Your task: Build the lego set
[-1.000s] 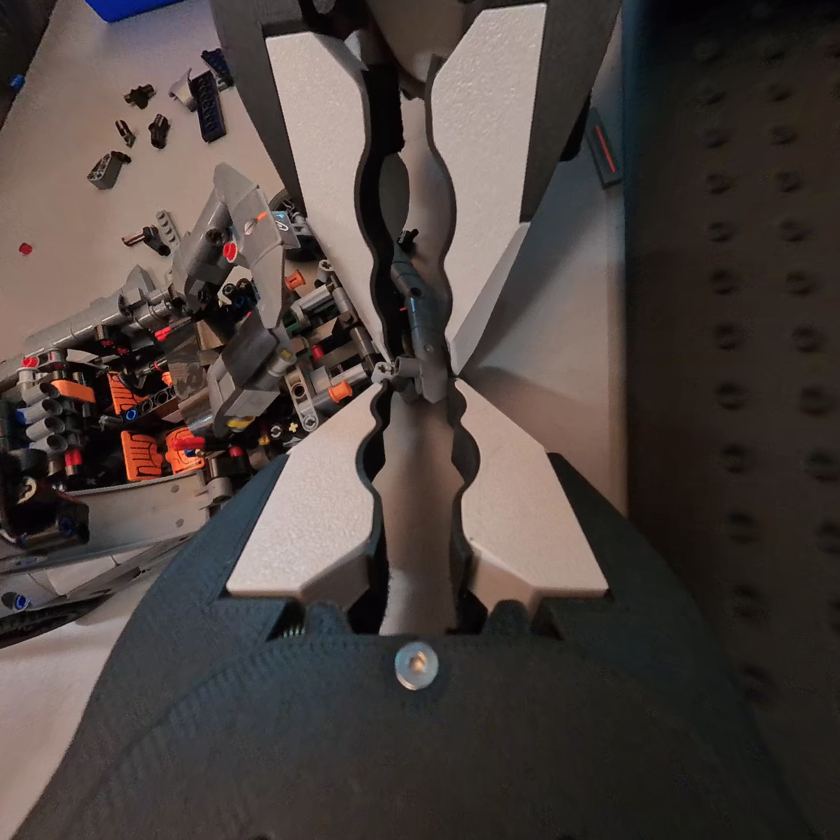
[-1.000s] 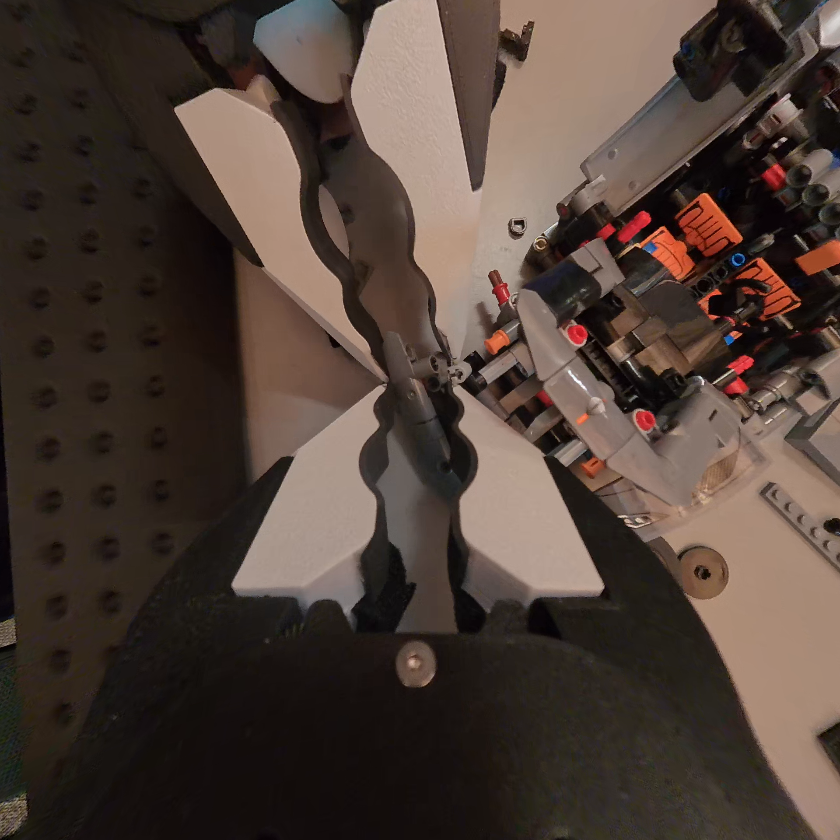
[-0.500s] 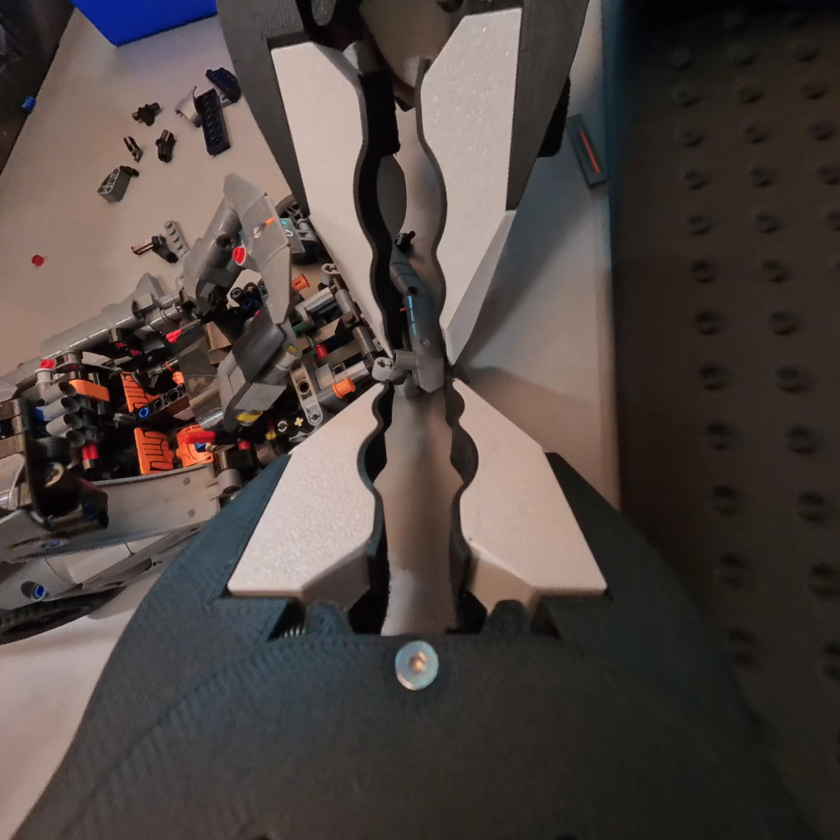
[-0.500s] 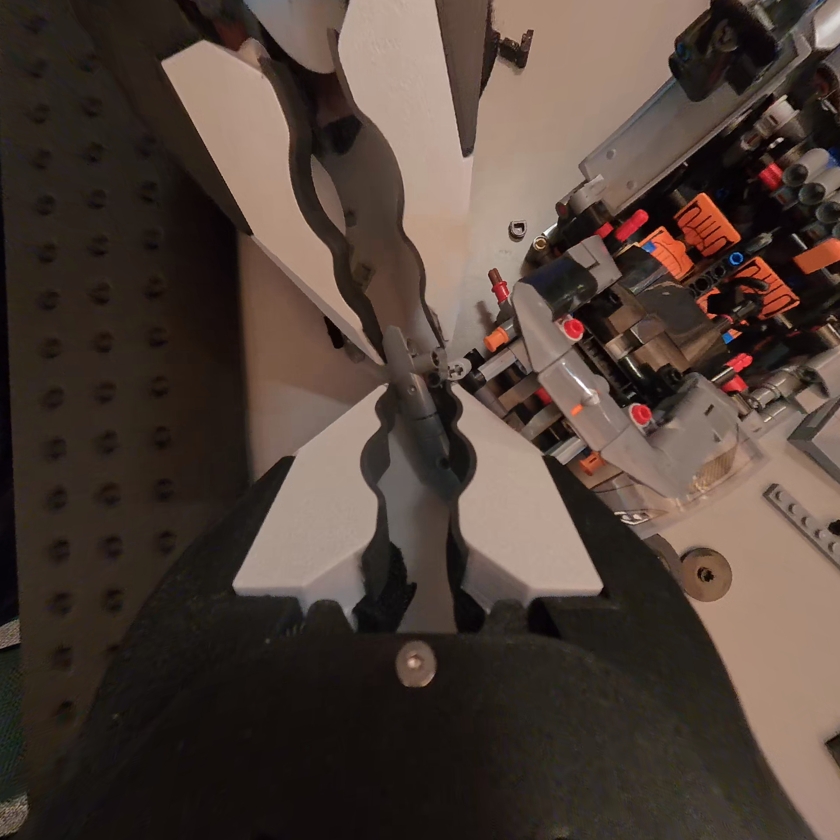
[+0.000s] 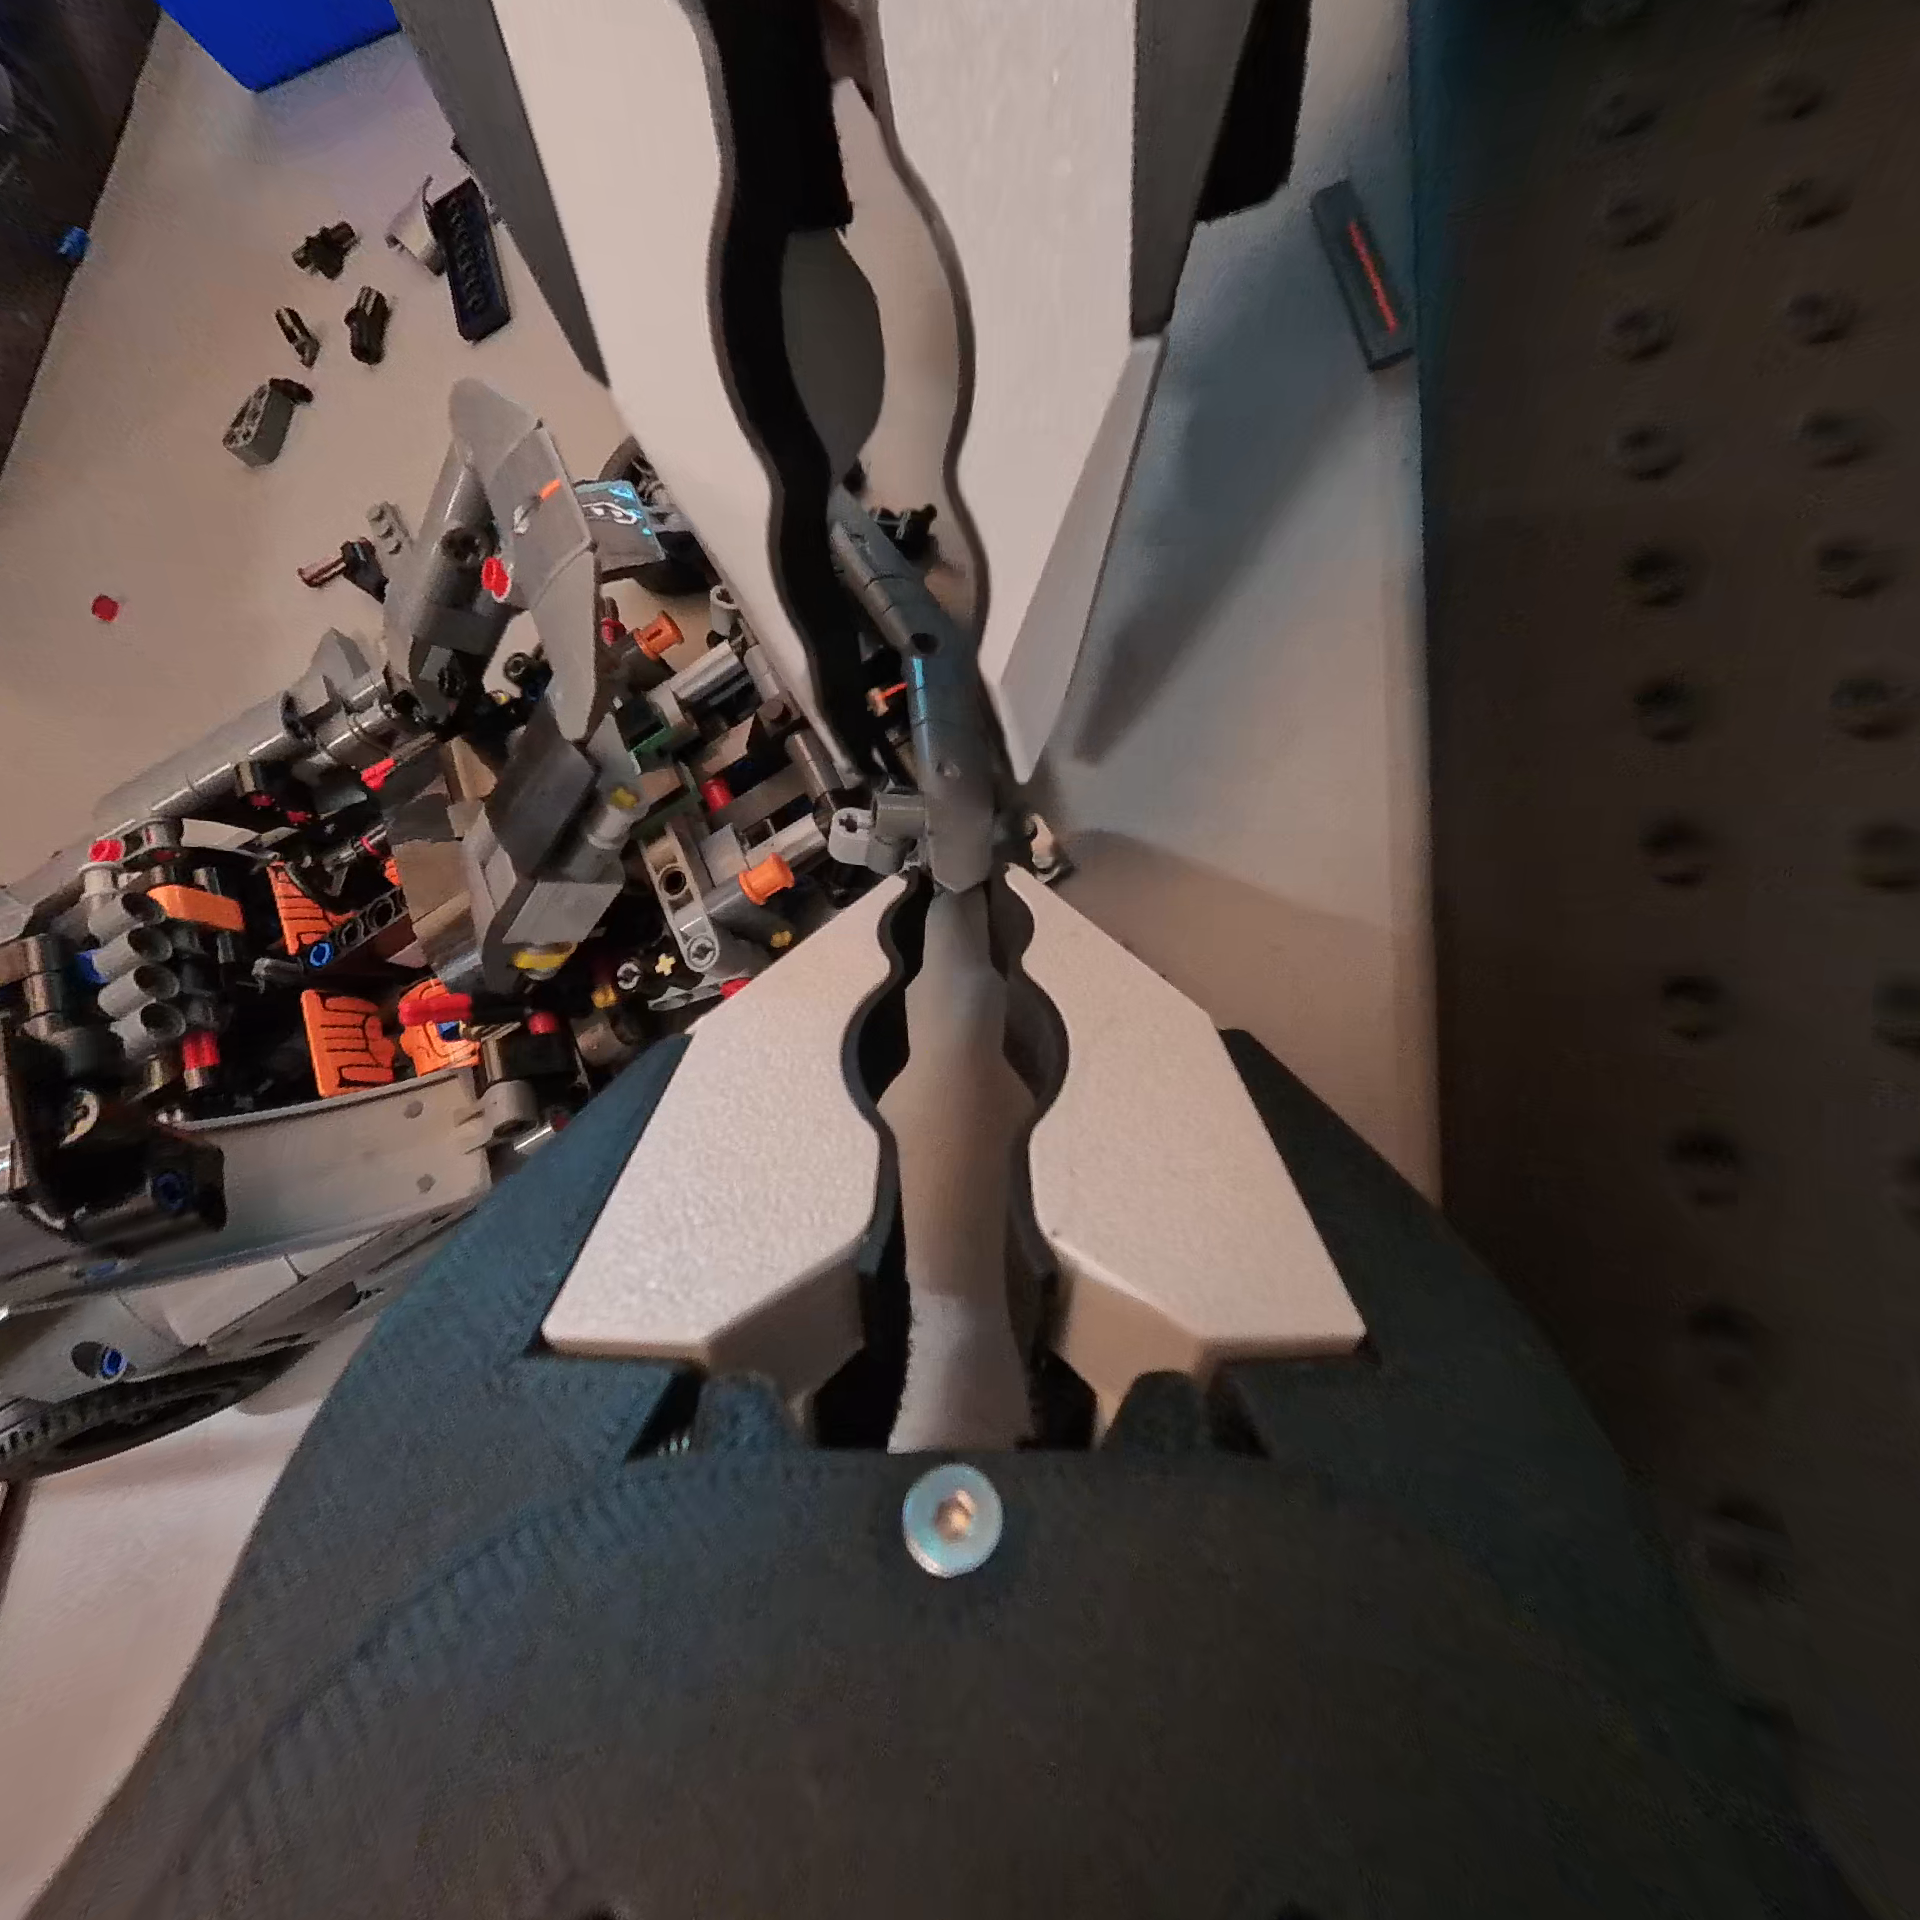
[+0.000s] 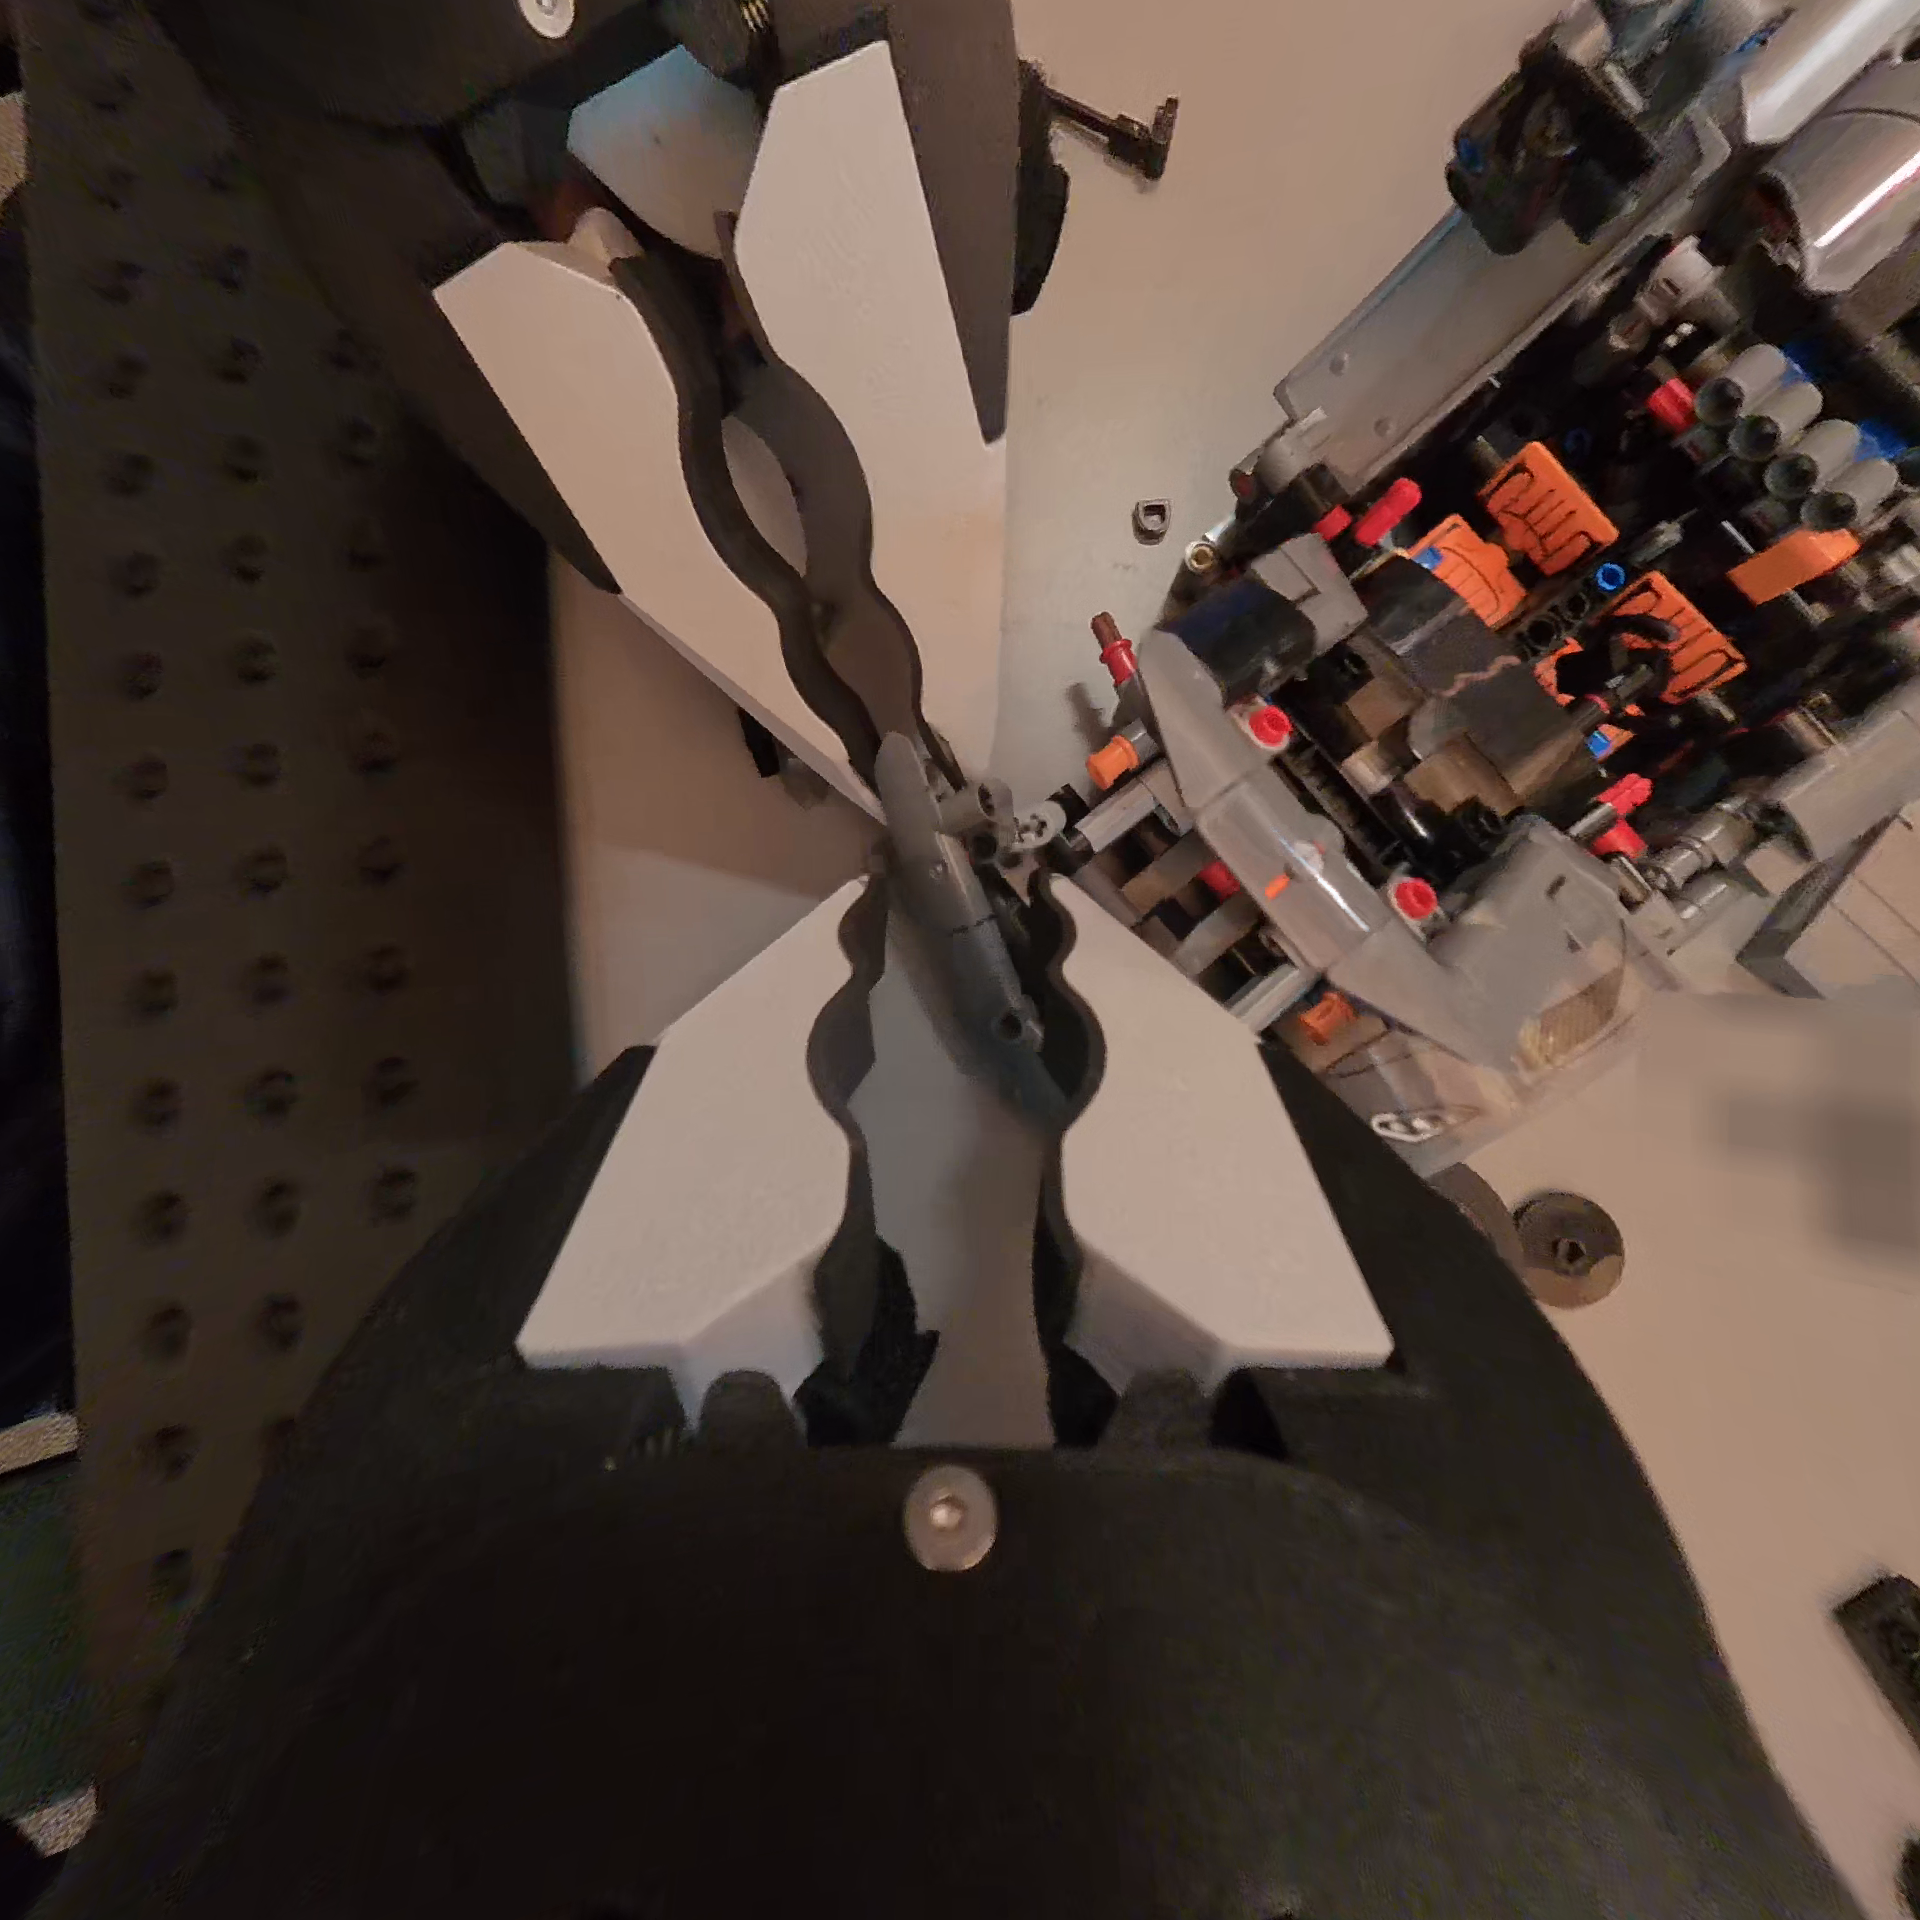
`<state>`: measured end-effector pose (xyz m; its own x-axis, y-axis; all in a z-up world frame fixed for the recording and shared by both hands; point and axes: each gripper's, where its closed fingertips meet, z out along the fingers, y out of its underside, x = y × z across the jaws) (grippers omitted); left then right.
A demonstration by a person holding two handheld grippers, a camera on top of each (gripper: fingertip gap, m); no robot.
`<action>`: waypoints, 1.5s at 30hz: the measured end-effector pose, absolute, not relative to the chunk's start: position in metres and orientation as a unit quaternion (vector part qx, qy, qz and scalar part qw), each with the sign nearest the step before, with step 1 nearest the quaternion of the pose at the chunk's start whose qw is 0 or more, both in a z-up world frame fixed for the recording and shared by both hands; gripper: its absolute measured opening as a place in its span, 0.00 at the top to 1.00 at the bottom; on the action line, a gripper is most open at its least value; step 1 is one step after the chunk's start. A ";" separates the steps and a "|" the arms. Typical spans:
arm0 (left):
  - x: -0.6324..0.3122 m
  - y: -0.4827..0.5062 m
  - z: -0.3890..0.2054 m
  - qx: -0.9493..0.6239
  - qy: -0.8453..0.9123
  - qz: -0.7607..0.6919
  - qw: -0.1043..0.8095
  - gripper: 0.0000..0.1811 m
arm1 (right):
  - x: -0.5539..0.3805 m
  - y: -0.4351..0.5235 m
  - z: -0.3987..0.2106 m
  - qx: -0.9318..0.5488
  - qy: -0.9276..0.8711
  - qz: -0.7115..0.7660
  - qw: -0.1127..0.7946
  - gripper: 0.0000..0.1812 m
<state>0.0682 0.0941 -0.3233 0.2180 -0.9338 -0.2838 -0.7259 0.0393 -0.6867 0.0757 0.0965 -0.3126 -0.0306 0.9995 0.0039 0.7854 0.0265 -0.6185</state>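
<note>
Two grippers are meeting nose to nose over the table (image 5: 1226, 935), and both are mine. My left gripper (image 5: 961, 883) is pinching one end of a long dark grey piece (image 5: 935, 717), and my right gripper (image 6: 966, 883) is clamped on the rest of it, so both sets of jaws are squeezing the same piece. A small light grey connector (image 5: 878, 831) is sticking out sideways from the piece, right where the tips are meeting. I think I am fitting or fixing this little part before it goes on the big lego car (image 6: 1455, 810), which is sitting just beside the tips. To do this well, I am trying to keep one gripper steady while the other pushes gently, straight along the piece, so nothing twists or pops out. The jaws are holding only by their tips, so a hard push could make the piece slip. Around me, loose black bits (image 5: 343, 301) are lying far off on the table, and a tiny red stud (image 5: 104, 608) is sitting alone. A black round piece (image 6: 1569, 1247) is resting near the car. A dark bumpy board (image 5: 1714, 831) is standing close on one side, so I am having little room to swing that way. The car's orange pins (image 6: 1112, 758) are poking out close to my tips, and I could bump them.
</note>
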 end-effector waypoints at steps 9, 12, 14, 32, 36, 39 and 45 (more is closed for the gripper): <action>0.070 0.095 -0.324 -0.682 0.608 -0.133 0.383 0.95 | 0.078 0.107 -0.318 -0.656 -0.677 0.226 0.245 0.76; 0.070 0.095 -0.324 -0.683 0.608 -0.132 0.382 0.95 | 0.075 0.106 -0.321 -0.654 -0.679 0.230 0.241 0.75; 0.071 0.095 -0.324 -0.685 0.607 -0.131 0.382 0.95 | 0.073 0.106 -0.324 -0.654 -0.680 0.230 0.239 0.74; 0.074 0.094 -0.327 -0.691 0.604 -0.131 0.376 0.95 | 0.068 0.105 -0.325 -0.650 -0.677 0.247 0.240 0.76; 0.075 0.094 -0.327 -0.693 0.602 -0.132 0.374 0.95 | 0.068 0.105 -0.325 -0.651 -0.676 0.250 0.239 0.76; 0.075 0.094 -0.328 -0.696 0.600 -0.134 0.372 0.95 | 0.068 0.105 -0.325 -0.651 -0.675 0.251 0.238 0.76; 0.076 0.095 -0.328 -0.700 0.595 -0.138 0.370 0.95 | 0.068 0.105 -0.325 -0.653 -0.674 0.253 0.237 0.75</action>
<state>0.0757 0.0948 -0.3281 0.2531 -0.9352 -0.2476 -0.7318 -0.0177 -0.6813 0.0682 0.1054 -0.3249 -0.0352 0.9993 -0.0111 0.7598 0.0195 -0.6499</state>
